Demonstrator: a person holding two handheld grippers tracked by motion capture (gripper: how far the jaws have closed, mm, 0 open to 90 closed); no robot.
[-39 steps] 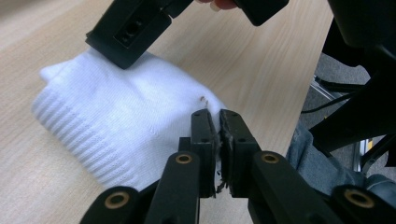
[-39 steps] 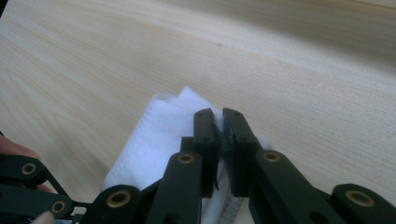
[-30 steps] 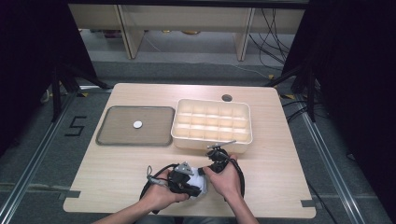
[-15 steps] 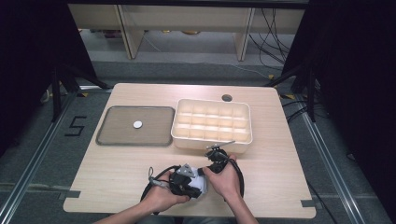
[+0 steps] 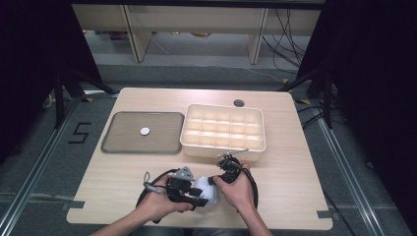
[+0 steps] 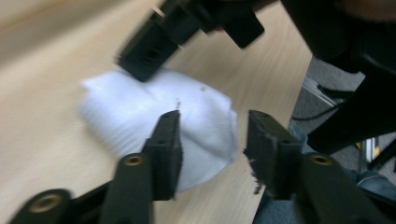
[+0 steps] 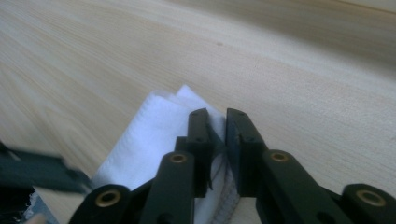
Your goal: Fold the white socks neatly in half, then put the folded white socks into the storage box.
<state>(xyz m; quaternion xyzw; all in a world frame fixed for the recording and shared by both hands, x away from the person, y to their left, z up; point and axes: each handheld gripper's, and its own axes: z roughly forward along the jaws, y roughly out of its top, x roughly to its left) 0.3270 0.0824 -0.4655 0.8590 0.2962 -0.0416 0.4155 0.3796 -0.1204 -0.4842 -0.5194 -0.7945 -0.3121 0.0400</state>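
White cloth (image 6: 154, 116) under left gripper (image 6: 212, 140)

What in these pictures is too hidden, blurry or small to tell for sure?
- High view: most of the white cloth is covered by the hands and grippers.
- High view: the small white disc on the grey tray is too small to identify.
- Left gripper view: the right gripper is blurred.
- Right gripper view: whether the near-shut jaws pinch the cloth's edge is hidden by them.

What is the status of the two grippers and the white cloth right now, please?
Left gripper open, jaws astride white cloth. Right gripper nearly closed on cloth's edge. Cloth folded, flat on table. Nothing in the way.
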